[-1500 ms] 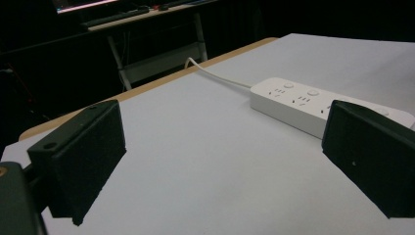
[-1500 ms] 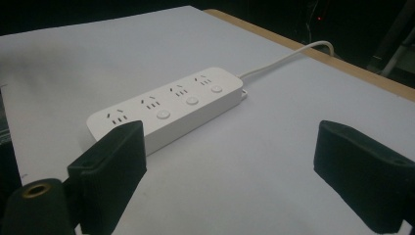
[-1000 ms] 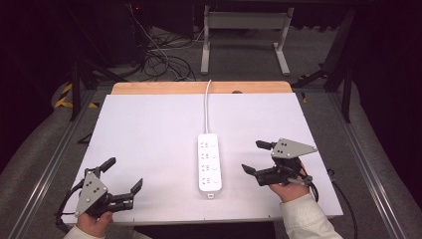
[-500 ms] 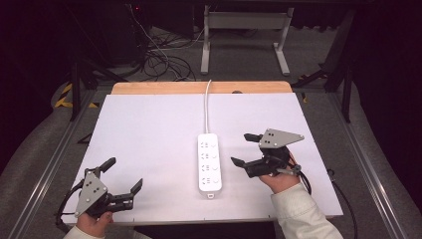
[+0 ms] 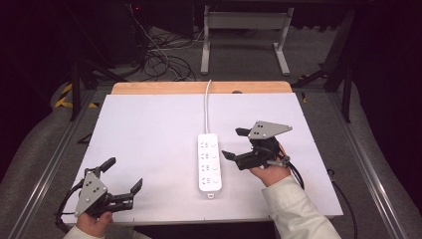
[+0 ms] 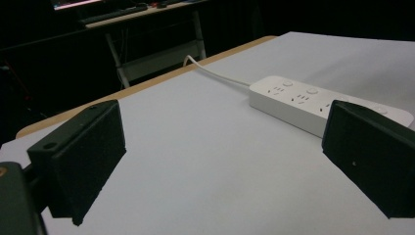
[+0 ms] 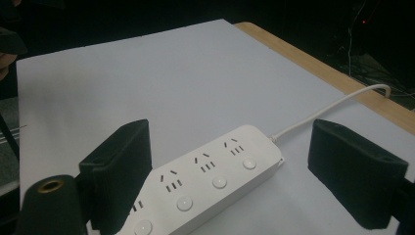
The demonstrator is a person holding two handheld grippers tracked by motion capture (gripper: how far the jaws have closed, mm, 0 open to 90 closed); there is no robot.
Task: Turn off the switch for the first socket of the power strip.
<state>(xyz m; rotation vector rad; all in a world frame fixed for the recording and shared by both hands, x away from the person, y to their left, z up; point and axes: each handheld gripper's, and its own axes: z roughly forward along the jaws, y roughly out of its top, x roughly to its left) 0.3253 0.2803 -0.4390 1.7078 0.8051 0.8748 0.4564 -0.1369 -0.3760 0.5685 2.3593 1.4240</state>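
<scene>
The counter (image 5: 149,129) takes up the middle of the high view, a broad white sheet with a strip of bare wood along its far edge, kept bare so there is room to work around the one thing on it. That thing, the power strip (image 5: 209,162), lies flat just right of centre in the frame, lengthwise toward the person, with its cord (image 5: 207,107) running straight up over the wooden edge; laid this way, its sockets and buttons face up within reach of either hand.

The right gripper (image 5: 233,144) sits just right of the strip at mid-frame, jaws spread wide and holding nothing, pointed at the strip's side. In the right gripper view the strip (image 7: 205,176) lies between and beyond the two pads, so I'd judge it is lining up to take hold.

The left gripper (image 5: 124,177) waits in the lower left corner, also released and empty, well apart from the strip.
</scene>
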